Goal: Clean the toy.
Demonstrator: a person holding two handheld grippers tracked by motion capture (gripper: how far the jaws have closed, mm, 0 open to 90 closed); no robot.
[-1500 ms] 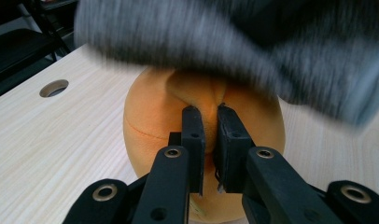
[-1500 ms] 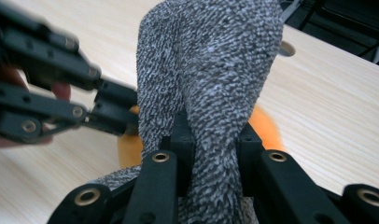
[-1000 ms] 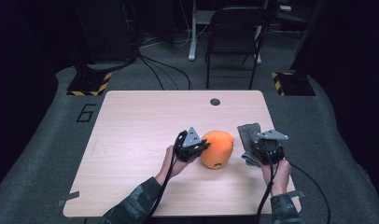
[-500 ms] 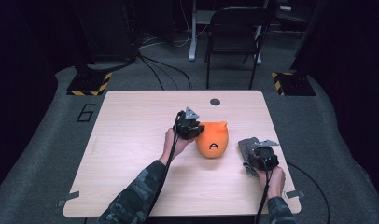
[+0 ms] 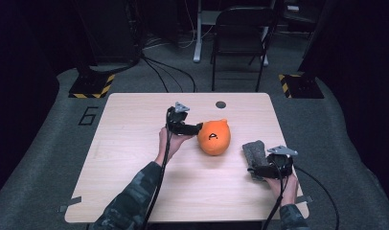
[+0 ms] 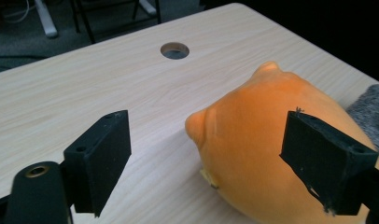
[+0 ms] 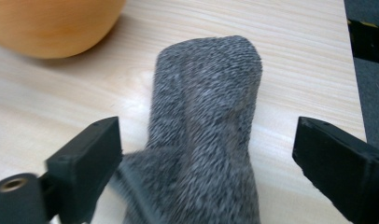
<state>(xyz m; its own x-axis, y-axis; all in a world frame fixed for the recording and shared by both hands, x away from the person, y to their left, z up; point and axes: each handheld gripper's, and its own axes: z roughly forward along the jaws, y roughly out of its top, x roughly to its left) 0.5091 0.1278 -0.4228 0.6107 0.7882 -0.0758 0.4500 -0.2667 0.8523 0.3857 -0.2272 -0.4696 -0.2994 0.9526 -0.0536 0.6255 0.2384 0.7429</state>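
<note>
Pale wood tabletop (image 5: 135, 158) in a dark room carries an orange plush toy (image 5: 214, 137) near its middle and a grey sock (image 5: 255, 155) just right of it. Left gripper (image 5: 196, 128) beside the toy and right gripper (image 5: 257, 168) over the sock have just been opening; both sets of fingers stand wide, pressing nothing.

Dim lab or test studio. Light wood table (image 5: 135, 177) with a cable hole (image 5: 221, 104) stands on grey carpet. Behind the table: folding chair (image 5: 240, 43), black cables (image 5: 159, 72) across the floor, yellow-black hazard-striped plates (image 5: 92, 86). Left of the table, a "6" (image 5: 88, 116) marked on the floor.
</note>
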